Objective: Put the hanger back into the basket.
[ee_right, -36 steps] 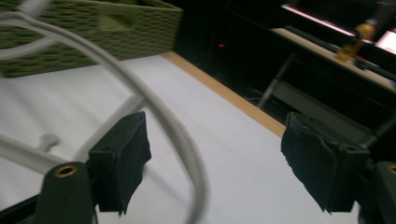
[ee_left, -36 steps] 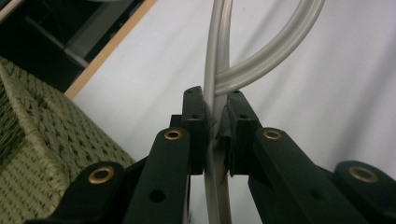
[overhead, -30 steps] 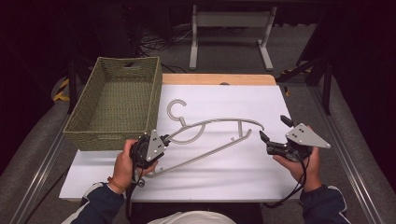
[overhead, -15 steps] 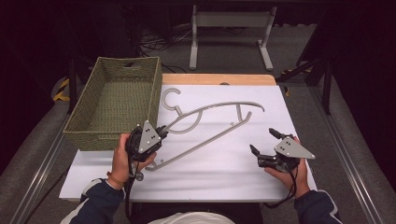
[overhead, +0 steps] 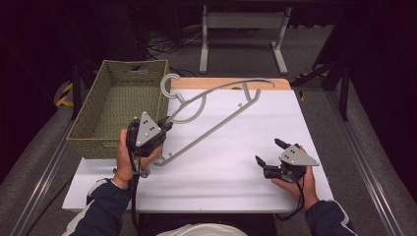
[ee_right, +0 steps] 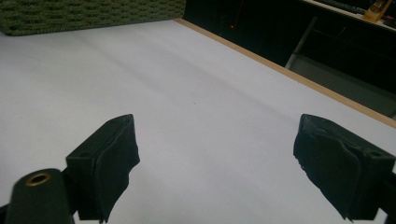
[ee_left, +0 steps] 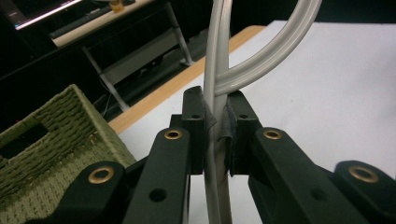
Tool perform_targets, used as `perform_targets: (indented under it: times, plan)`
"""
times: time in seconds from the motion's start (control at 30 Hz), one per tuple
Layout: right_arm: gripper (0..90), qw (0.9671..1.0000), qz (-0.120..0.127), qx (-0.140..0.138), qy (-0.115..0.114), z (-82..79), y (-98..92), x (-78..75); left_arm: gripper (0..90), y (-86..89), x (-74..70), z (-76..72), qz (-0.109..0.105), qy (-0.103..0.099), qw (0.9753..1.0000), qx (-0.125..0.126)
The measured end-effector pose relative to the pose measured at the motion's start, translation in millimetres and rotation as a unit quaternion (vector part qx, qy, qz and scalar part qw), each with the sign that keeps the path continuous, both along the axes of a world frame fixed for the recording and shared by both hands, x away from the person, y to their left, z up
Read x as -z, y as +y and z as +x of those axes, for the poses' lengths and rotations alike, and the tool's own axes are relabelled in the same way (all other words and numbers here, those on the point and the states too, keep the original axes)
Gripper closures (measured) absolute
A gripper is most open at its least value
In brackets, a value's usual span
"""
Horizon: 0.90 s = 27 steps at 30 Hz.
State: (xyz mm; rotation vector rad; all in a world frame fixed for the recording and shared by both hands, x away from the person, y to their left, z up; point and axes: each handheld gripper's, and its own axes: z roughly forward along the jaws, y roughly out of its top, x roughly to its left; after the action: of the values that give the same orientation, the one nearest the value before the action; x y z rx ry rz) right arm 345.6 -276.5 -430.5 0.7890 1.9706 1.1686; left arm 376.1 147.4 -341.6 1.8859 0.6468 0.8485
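A grey plastic clothes hanger [overhead: 216, 123] is tilted up off the white tabletop [overhead: 246, 142], its hook [overhead: 169, 84] beside the right rim of the green woven basket [overhead: 118, 105]. My left gripper [overhead: 164, 125] is shut on the hanger near its neck; in the left gripper view the black pads [ee_left: 236, 123] pinch the grey rod [ee_left: 217, 56]. My right gripper [overhead: 269, 152] is held open over the table's front right, well apart from the hanger. In the right gripper view its wide-apart jaws frame bare white surface at the gripper [ee_right: 215, 154].
The basket [ee_left: 46, 135] stands at the table's left, reaching past its back edge. A wooden strip [overhead: 221, 83] runs along the table's far edge. A metal stand [overhead: 241, 39] and dark floor lie behind. Grey rails flank the table.
The left gripper has swung the hanger up and leftward, bringing its hook to the basket's rim. The right gripper, still open, has drawn back toward the front and slightly left.
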Motion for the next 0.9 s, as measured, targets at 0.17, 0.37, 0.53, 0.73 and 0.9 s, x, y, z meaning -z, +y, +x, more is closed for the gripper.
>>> perform_targets:
  times: [0.17, 0.37, 0.53, 0.73, 0.9]
  plan:
    - [14.6, 0.9999, -0.014, -0.001, 0.003, 0.7, 2.5, 2.6, 81.4, 21.3, -13.3, 5.1, -0.034, -0.015, 0.9991, -0.021]
    - [14.7, 0.9999, -0.007, 0.003, 0.011, 2.6, 1.8, 3.8, 81.4, 40.0, -24.9, 13.7, -0.052, -0.018, 0.9979, -0.034]
    - [14.8, 0.9998, -0.006, 0.004, 0.016, 3.9, 1.8, 5.3, 81.4, 62.3, -34.4, 24.1, -0.057, -0.016, 0.9968, -0.054]
    - [15.1, 0.9997, -0.007, 0.006, 0.022, 4.9, 2.8, 6.0, 81.4, 81.7, -41.2, 33.0, -0.056, -0.01, 0.9958, -0.072]
    - [15.2, 0.9997, -0.004, 0.009, 0.023, 5.8, 2.3, 6.2, 81.4, 98.2, -45.9, 42.7, -0.037, -0.001, 0.9953, -0.09]
